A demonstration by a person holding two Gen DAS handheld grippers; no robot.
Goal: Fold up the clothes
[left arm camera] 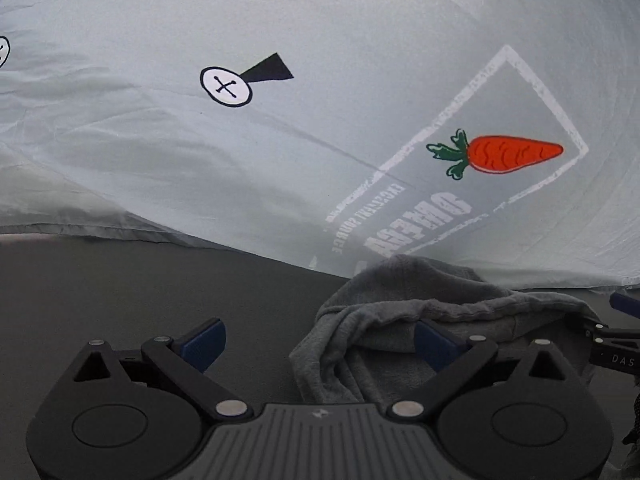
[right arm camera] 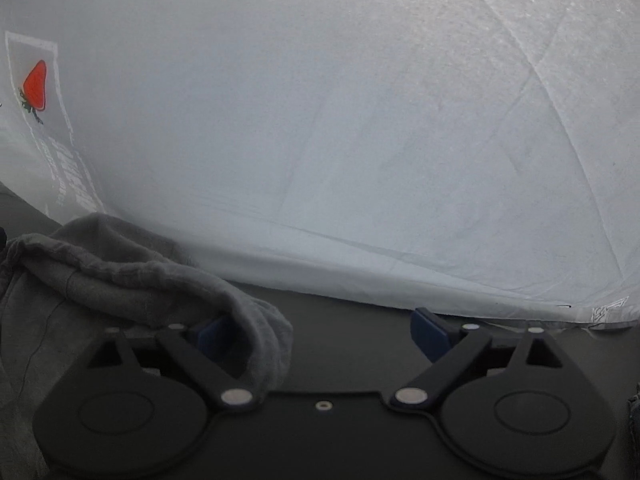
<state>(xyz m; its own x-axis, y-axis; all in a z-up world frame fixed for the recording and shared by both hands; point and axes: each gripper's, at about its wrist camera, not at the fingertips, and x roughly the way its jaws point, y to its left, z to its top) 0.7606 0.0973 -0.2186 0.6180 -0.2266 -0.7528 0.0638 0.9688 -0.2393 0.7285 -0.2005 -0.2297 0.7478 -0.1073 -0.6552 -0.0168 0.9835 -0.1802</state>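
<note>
Grey crumpled garment (left arm camera: pixel 420 320) lies against pale printed sheet (left arm camera: pixel 320 20), crowding both wide-open, empty tongs, left (left arm camera: pixel 320 344) and right (right arm camera: pixel 320 336).

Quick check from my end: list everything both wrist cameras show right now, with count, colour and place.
grey garment: one, mid grey, bunched on the dark surface in front of both grippers, its far edge over the sheet's near edge.
printed sheet: one, pale blue-grey, spread behind the garment, filling the upper part of both views.
carrot print: one, orange with green leaves, inside a white frame on the sheet.
button print: one whole, white with black outline, left of the carrot; another cut off at the left edge.
dark surface: one, charcoal, under everything.
left gripper: black with blue pads, jaws wide, garment edge between them.
right gripper: black with blue pads, jaws wide, garment folded over its left finger.
</note>
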